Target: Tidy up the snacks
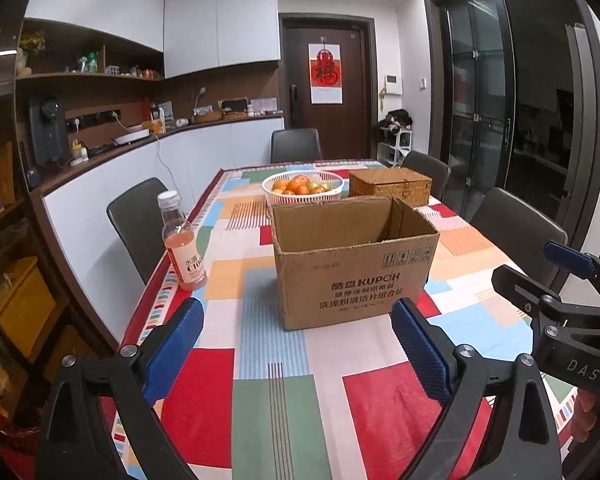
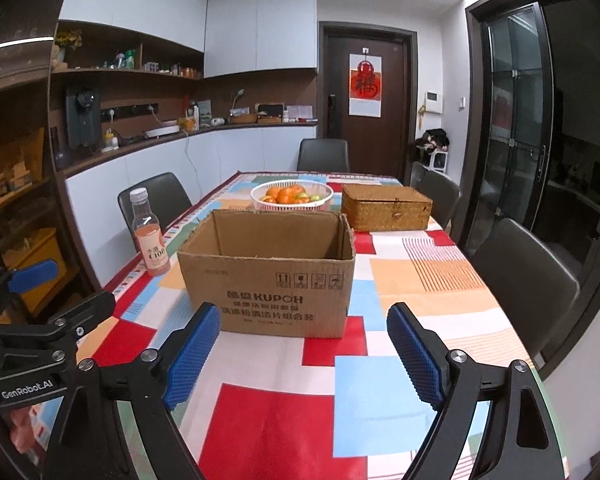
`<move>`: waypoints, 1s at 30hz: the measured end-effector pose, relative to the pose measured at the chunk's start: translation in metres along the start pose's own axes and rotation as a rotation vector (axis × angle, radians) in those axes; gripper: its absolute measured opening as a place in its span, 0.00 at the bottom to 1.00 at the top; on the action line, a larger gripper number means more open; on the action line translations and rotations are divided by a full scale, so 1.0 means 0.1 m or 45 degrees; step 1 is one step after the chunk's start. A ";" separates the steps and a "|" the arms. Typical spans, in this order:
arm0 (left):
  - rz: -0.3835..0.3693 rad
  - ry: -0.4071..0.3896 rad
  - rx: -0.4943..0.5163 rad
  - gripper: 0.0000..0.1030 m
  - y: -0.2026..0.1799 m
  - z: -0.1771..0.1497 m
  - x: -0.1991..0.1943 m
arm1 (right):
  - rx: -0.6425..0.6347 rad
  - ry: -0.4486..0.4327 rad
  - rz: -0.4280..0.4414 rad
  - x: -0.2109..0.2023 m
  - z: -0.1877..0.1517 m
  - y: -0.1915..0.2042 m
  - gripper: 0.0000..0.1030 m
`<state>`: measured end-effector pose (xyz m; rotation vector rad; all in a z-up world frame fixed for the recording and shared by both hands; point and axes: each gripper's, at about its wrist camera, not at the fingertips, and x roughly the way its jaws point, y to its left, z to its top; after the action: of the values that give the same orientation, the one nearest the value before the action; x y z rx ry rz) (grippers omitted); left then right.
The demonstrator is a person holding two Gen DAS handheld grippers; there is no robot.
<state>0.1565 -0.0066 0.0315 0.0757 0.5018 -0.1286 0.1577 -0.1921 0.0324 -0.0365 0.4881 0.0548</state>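
Both grippers hang over the near end of the table (image 2: 440, 276), left gripper (image 1: 298, 344) and right gripper (image 2: 304, 350) each with blue pads spread apart, gripping nothing. Just ahead stands an open box (image 2: 268, 276) printed "KUPOH". Left of it a pink bottle (image 1: 182, 242) reads "C100". Behind sit a fruit basket (image 2: 292, 197) and a closed wicker case (image 2: 386, 207).

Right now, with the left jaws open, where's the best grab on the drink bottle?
Grip the bottle on its labelled body, just below the shoulder, coming in level from the near side. It stands upright near the table's left edge, clear of the cardboard box, and the body is straight and round there. The left gripper is open, probably wide enough.
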 end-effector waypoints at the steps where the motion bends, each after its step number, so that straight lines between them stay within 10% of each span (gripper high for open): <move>1: 0.000 -0.006 0.000 0.94 0.00 0.01 -0.03 | -0.004 -0.007 -0.001 -0.04 -0.01 0.01 0.84; 30: 0.028 -0.078 0.000 1.00 -0.01 0.03 -0.33 | 0.010 -0.082 0.004 -0.39 -0.01 -0.02 0.86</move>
<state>0.1297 -0.0045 0.0502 0.0772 0.4396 -0.1089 0.1226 -0.1960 0.0501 -0.0263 0.4240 0.0569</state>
